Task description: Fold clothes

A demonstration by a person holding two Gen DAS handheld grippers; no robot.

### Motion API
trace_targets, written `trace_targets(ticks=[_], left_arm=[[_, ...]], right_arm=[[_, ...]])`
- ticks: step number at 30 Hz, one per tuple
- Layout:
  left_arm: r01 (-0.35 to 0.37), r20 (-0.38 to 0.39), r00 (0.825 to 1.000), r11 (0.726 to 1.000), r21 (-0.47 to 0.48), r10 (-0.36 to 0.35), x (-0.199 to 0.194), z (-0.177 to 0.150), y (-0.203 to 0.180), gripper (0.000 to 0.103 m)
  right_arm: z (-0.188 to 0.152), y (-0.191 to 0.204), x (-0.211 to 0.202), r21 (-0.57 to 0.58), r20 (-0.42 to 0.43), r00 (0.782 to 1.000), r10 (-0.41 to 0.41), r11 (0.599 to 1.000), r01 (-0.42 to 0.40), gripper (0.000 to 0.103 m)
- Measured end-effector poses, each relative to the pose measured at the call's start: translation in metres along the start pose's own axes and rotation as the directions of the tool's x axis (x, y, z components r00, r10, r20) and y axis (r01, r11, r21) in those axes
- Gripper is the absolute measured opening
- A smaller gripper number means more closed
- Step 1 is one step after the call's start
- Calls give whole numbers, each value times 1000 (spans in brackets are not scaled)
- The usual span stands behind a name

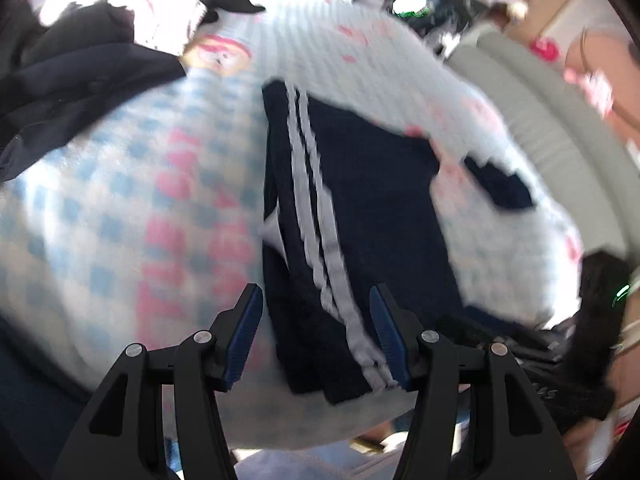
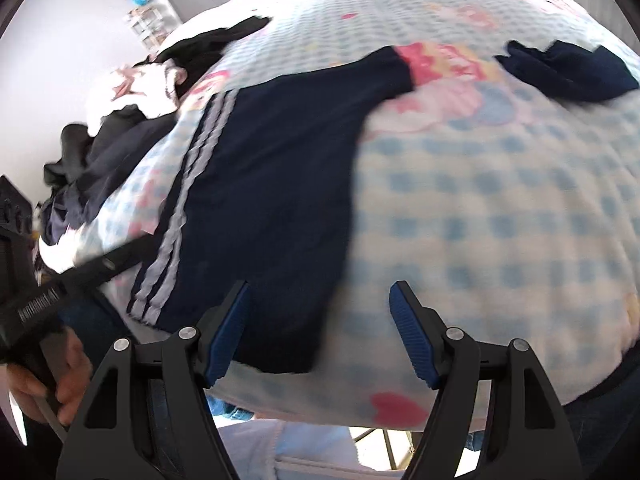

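Dark navy trousers with white side stripes (image 1: 352,208) lie folded lengthwise on a blue-and-white checked blanket (image 1: 132,208). My left gripper (image 1: 316,300) is open, hovering over the near end of the trousers by the stripes. In the right wrist view the same trousers (image 2: 272,168) spread across the blanket (image 2: 500,208). My right gripper (image 2: 320,296) is open above their near edge, the left finger over the cloth. The left gripper's body (image 2: 36,304), held by a hand, shows at the left edge.
A pile of dark and white clothes (image 1: 100,52) lies at the blanket's far left; it also shows in the right wrist view (image 2: 120,112). A small navy garment (image 2: 568,72) lies apart on the blanket, also seen in the left wrist view (image 1: 500,188). Shelving (image 2: 148,24) stands by the wall.
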State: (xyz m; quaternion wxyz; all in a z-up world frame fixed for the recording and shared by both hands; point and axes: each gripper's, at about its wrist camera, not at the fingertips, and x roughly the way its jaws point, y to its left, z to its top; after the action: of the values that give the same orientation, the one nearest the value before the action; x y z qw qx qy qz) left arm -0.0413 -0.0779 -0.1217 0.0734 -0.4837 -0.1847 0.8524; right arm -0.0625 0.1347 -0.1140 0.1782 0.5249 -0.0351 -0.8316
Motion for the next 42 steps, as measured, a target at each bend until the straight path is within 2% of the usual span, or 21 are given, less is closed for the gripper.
trace_targets(ticks=[4,6,9,13,14,16,19,21,22,24,25,29,33,35,36,38,39,40,42], left_arm=[[-141,21,990,990,-18,141,0,0,7,57],[-105,62,992,992,-64,109,-12,2,14,57],[60,38,998,993,-103,-56,-13,-2,18,57],[49,-22,999,998,-36,-50,-3,-15,-3,58],[40,-35,999,999,-19,-40,-1,-18,-8,58],[-49,-38,998,999,-16,48,1,-22,-6,58],[-132,10,991,989,-60,133,-10,-23,-2,58],[-153,52,987,988,-30,154,-19,-23,-10,58],[-130,48,990,991,-26,131,-18,-25,-12,59],[-24,11,1000,998,-65,25,-13,-29,-12,60],[-1,-4,1000,997,-74,1,-9,-31,-12,60],[-35,-44,998,997,-66,33,3,-28,-10,61],[-29,-21,999,990,-138,26,-5,-28,8,61],[35,-10,999,985,-169,-37,-4,-28,10,61],[95,-12,995,978,-183,-99,-2,-28,12,61],[148,-23,987,969,-199,-156,3,-28,15,61],[133,-35,989,972,-192,-142,6,-29,14,61],[118,-49,990,975,-186,-129,9,-29,13,61],[100,-77,990,979,-178,-115,15,-30,12,61]], right_arm=[[-5,6,2,-32,-4,998,-59,998,59,72],[-6,1,-3,-9,13,999,-32,999,32,71],[-7,-1,-9,-8,28,999,19,1000,-19,71],[-8,3,1,-19,-2,999,40,999,-40,71],[-10,3,4,-22,-12,1000,22,1000,-23,71],[-12,2,7,-23,-23,1000,2,1000,-3,70],[-10,-2,4,-5,-13,1000,-10,1000,10,70],[-8,-2,2,9,-11,1000,-1,1000,2,70],[-6,-2,1,19,-12,1000,16,1000,-15,70],[-5,-1,0,31,-13,998,66,997,-65,70],[-5,1,0,24,-16,997,69,997,-69,70],[-10,1,11,-5,-48,999,24,1000,-24,70],[-10,-7,7,25,-53,997,52,998,-50,70],[-8,-10,3,36,-42,997,70,997,-69,70],[-8,-12,1,44,-38,996,85,996,-83,70],[-9,-15,1,66,-44,989,139,988,-136,70],[-8,-15,5,73,-52,986,161,985,-157,69],[-8,-14,9,81,-60,981,183,981,-178,60],[-8,-11,15,71,-77,981,178,982,-173,50]])
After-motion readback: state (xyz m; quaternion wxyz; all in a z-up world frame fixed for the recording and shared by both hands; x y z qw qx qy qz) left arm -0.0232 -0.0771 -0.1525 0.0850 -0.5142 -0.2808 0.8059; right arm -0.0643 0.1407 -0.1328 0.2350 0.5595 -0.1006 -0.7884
